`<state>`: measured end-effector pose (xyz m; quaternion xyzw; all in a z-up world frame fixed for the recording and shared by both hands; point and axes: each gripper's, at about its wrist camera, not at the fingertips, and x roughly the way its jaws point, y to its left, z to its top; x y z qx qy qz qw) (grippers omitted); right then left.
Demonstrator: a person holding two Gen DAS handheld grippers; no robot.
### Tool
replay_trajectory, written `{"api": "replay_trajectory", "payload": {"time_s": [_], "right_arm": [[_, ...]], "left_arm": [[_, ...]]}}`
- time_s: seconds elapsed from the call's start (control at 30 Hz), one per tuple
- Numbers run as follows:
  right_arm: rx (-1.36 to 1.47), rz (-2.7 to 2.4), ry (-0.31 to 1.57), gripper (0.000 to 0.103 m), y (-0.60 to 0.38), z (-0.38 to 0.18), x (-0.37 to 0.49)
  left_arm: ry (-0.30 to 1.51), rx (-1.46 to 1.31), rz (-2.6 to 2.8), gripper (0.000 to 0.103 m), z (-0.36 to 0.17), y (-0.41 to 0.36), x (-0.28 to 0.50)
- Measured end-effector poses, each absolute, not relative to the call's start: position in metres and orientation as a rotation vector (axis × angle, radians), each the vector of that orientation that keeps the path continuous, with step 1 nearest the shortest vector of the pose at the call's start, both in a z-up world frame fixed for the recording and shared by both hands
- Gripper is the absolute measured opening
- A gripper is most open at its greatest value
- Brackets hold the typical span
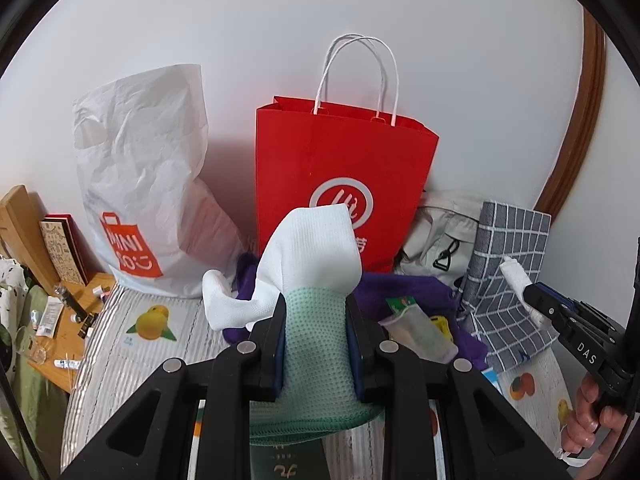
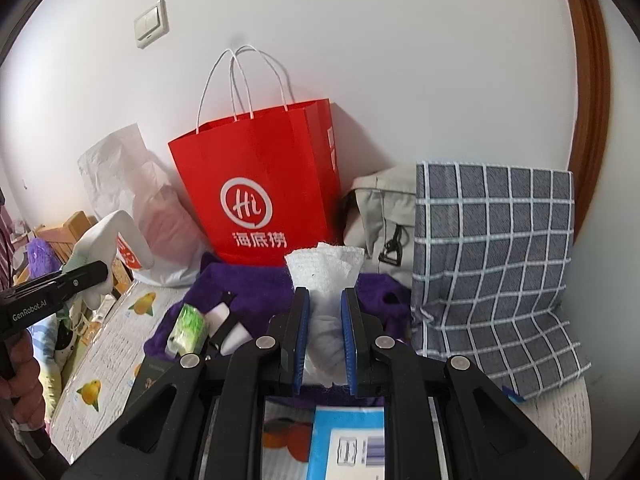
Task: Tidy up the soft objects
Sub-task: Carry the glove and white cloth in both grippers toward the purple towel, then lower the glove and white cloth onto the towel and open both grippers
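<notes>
Sock (image 1: 312, 248), white with green cuff, is clamped upright in the left gripper (image 1: 316, 344); white cloth (image 2: 326, 280) is pinched in the right gripper (image 2: 325, 340); red bag (image 1: 340, 176) stands directly ahead, nearer the left.

Ahead of you: plain white wall (image 2: 400, 60), evenly lit, soft shadows only. A double light switch (image 2: 151, 24) is mounted high on it, left. A brown wooden frame (image 2: 588, 92) curves up the right edge. Low on your left, a wooden side table (image 1: 72, 332) stands cluttered with small items, with a wooden board (image 1: 20, 224) leaning behind it.
</notes>
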<state>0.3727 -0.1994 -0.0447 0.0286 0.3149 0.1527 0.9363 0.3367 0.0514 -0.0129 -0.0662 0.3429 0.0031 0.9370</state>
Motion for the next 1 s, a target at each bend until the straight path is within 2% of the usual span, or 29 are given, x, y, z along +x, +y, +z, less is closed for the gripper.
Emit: {"api": "replay_trajectory", "payload": {"time_s": [0.27, 1.0], "right_arm": [[0.029, 0.330, 0.641, 0.016, -0.190, -0.046, 0.399], [-0.001, 0.362, 0.902, 0.017, -0.168, -0.136, 0.456]], "left_arm": [[0.710, -0.150, -0.005, 0.023, -0.019, 0.054, 0.366], [0.942, -0.189, -0.040, 0.023, -0.106, 0.068, 0.440]]}}
